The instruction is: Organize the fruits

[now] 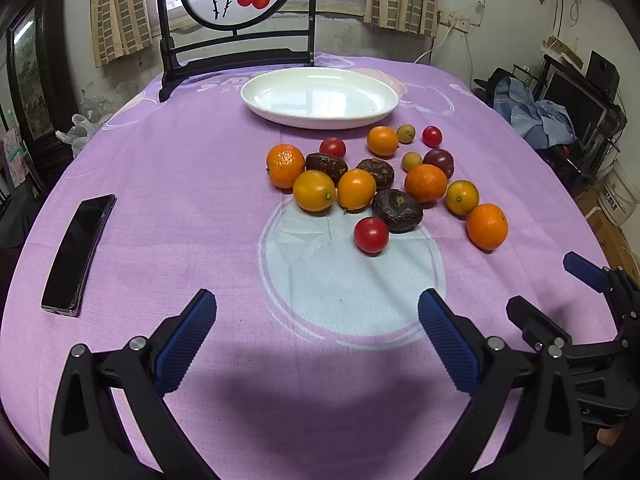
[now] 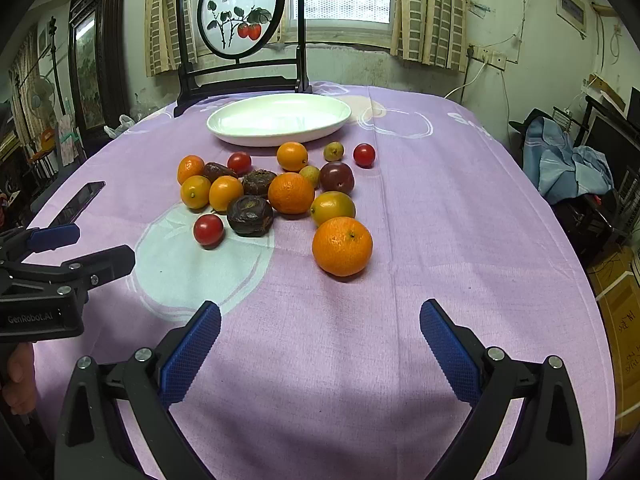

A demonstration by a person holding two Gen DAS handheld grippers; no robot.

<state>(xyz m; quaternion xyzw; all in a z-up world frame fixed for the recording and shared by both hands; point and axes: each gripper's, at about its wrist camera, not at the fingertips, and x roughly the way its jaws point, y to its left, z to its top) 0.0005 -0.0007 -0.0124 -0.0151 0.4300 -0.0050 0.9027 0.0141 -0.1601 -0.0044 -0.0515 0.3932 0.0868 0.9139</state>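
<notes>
- Both tools hang released over the near part of the purple tablecloth (image 1: pixel 180 208): the left gripper (image 1: pixel 318 316) and the right gripper (image 2: pixel 320 320) each have the blue pads spread wide, with nothing between them.
- The fruits lie in a loose cluster mid-table, just in front of the empty white plate (image 2: pixel 336 118); none is on it yet.
- The likely first pick is the nearest mandarin (image 2: pixel 342 246), which sits slightly apart from the rest and straight ahead of the right gripper.
- Come in low and level, straddle its widest part and close gently; round fruit probably rolls if nudged off-centre.
- The cherry tomato (image 1: pixel 371 235) touches a dark wrinkled fruit (image 1: pixel 397 211); approach it from the open side.
- Keep clear of the phone (image 1: pixel 78 254) at the left.
</notes>
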